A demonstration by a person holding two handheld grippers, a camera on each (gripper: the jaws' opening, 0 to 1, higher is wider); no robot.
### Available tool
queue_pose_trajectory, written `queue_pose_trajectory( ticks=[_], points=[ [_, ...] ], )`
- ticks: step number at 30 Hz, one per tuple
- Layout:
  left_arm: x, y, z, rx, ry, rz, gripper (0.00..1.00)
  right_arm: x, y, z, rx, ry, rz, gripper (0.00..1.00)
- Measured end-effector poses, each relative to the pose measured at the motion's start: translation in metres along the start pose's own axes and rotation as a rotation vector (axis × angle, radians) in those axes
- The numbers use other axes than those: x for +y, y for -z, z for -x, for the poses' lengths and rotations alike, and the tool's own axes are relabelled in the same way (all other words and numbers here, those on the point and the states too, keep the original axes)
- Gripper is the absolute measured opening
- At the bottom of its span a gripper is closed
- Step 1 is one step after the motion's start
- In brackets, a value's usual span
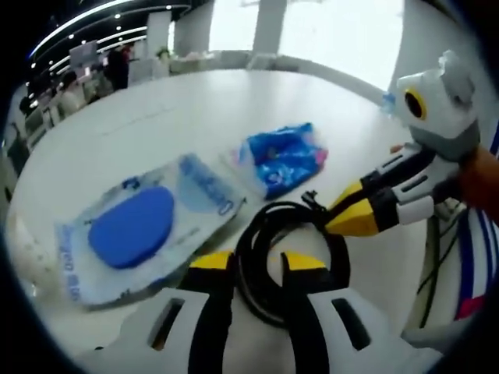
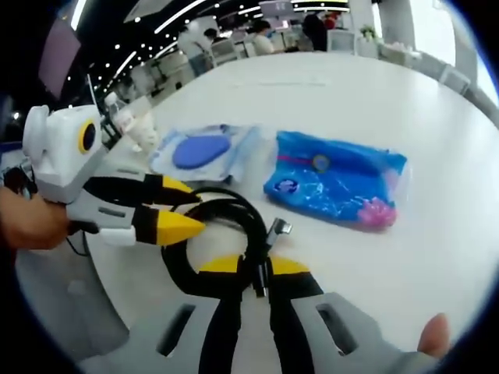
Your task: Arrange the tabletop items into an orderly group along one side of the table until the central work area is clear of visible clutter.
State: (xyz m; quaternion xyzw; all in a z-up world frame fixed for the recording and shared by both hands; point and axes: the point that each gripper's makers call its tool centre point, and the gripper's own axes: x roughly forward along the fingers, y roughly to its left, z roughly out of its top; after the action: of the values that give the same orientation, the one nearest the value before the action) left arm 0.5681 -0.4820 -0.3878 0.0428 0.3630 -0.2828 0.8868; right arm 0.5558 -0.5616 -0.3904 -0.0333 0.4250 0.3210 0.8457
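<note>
A coiled black cable lies near the front of the white table. My left gripper is shut on the coil, with strands pinched between its yellow-tipped jaws. My right gripper is shut on the same cable near its plug end. Beyond the coil lie a clear pouch holding a blue oval pad and a blue printed packet.
The white round table stretches away bare behind the items. Small clear bottles stand by the table edge. A hand holds the left gripper. Chairs and people are far back.
</note>
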Motion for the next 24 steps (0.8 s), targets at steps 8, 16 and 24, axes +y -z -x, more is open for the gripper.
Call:
queue_pose_trajectory(
  ticks=[8, 16, 24],
  points=[
    [0.002, -0.002, 0.013, -0.034, 0.000, -0.007, 0.19, -0.001, -0.002, 0.002, -0.007, 0.004, 0.006, 0.12],
    [0.000, -0.011, 0.025, -0.108, -0.002, -0.035, 0.10, 0.000, -0.002, 0.003, -0.008, 0.005, 0.008, 0.11],
    [0.005, -0.008, 0.023, -0.095, -0.021, -0.038, 0.00, 0.000, -0.002, 0.004, -0.002, 0.010, 0.023, 0.11]
  ],
)
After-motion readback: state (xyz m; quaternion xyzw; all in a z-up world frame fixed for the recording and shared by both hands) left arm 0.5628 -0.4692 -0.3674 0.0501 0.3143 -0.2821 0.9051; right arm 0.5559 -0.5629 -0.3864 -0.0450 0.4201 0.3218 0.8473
